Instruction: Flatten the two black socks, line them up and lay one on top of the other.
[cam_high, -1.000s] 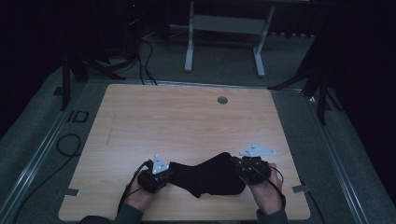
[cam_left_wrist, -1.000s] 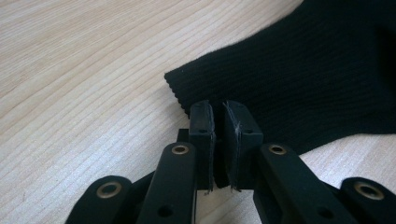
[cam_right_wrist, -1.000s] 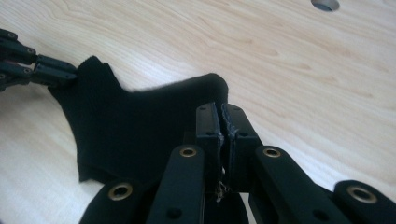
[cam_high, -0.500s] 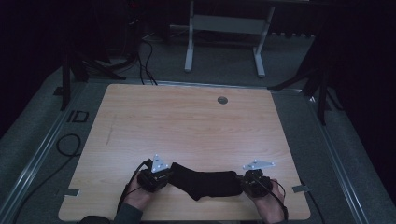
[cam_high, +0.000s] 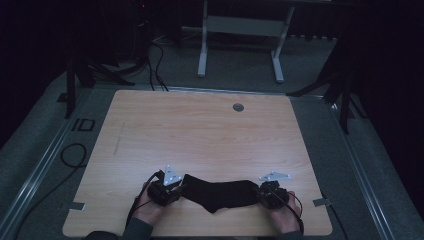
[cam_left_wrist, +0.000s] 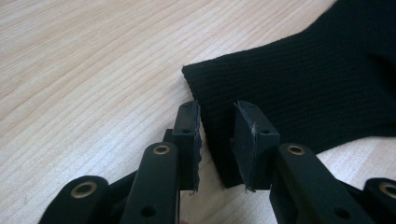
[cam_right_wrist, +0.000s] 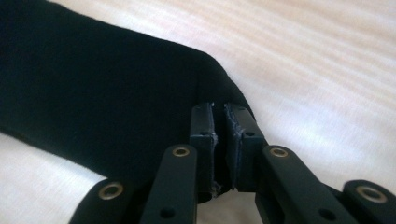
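Dim room, wooden table (cam_high: 210, 130), grey floor (cam_high: 240, 55), metal frame (cam_high: 240, 25)

black gripper (cam_left_wrist: 217, 144), brass rivets

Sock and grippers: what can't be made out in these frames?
- High view: the jaws of the left gripper and right gripper are too small and dim to judge.
- Left gripper view: the sock runs off the right edge.
- Right gripper view: the sock's tip sits behind the jaws.

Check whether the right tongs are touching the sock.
Touching. The right gripper view shows the right tongs pinched shut on the sock edge, fabric squeezed between the jaws.
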